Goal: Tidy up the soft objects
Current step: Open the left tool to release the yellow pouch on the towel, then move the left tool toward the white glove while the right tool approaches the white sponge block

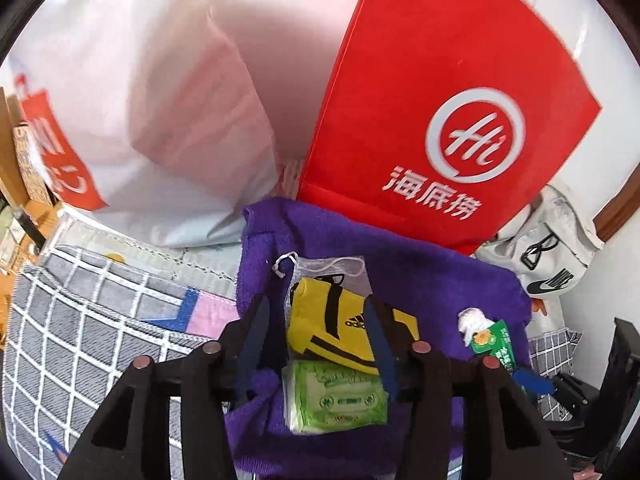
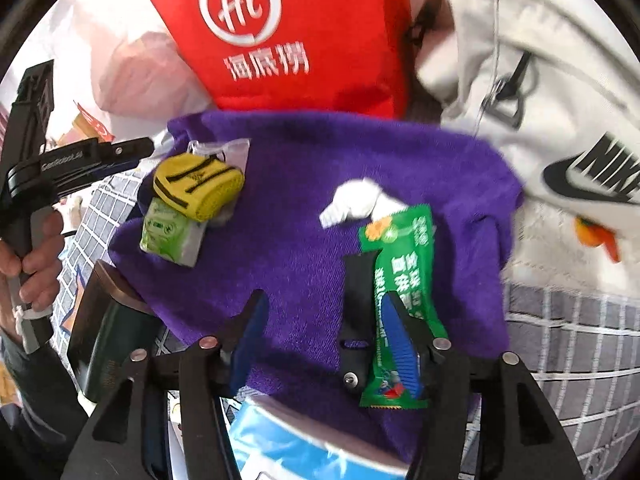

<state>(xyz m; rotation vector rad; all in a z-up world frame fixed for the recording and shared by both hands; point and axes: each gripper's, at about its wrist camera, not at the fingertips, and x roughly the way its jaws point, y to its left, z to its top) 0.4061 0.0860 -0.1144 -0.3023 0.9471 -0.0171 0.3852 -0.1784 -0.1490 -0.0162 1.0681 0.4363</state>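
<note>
Behind the purple towel (image 2: 304, 216), a red bag (image 2: 280, 32) reads "Hi".

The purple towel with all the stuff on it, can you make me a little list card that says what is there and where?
surface: purple towel spread flat
yellow pouch: on the towel's left part, partly over the green tissue pack
green packet: on the towel's right part, white tissue at its top end
behind towel: red bag, upright
beside towel: white Nike bag, to the right
left gripper: open, above the yellow pouch
right gripper: open, one finger over the green packet
</note>
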